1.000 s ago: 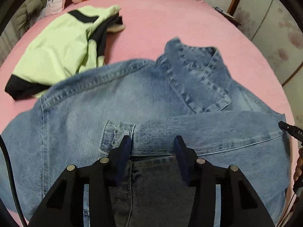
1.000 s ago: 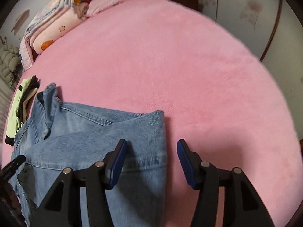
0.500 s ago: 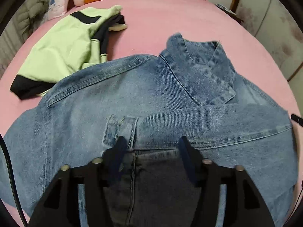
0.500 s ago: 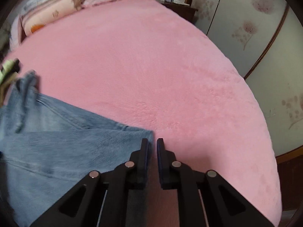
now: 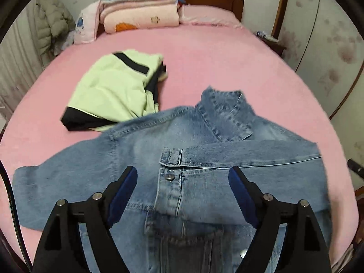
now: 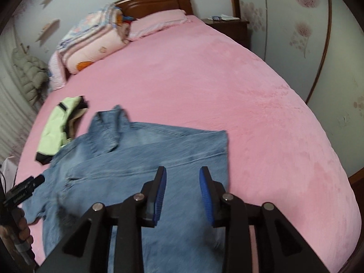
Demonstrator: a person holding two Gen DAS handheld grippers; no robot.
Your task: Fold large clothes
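Lying near the bed's [image 6: 227, 86] foot edge, the denim jacket [image 5: 204, 163] sits beneath both tools: left tool [image 5: 183, 195] wide, right tool [image 6: 183, 195] narrower, neither holding anything.

Home bedroom, pink bed [image 6: 204, 79], wooden headboard [image 6: 157, 2], nightstand [image 6: 229, 26]

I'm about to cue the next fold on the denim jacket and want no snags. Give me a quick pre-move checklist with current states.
1. Left gripper open, holding nothing: ok.
2. Right gripper open, holding nothing: ok.
3. Right sleeve folded across the denim jacket: ok.
4. Left sleeve folded in: not ok, it lies spread out on the pink bed.
5. Green garment apart from the jacket: not ok, the jacket's shoulder overlaps its edge.
6. Hem lying flat: cannot tell, hidden below the grippers.
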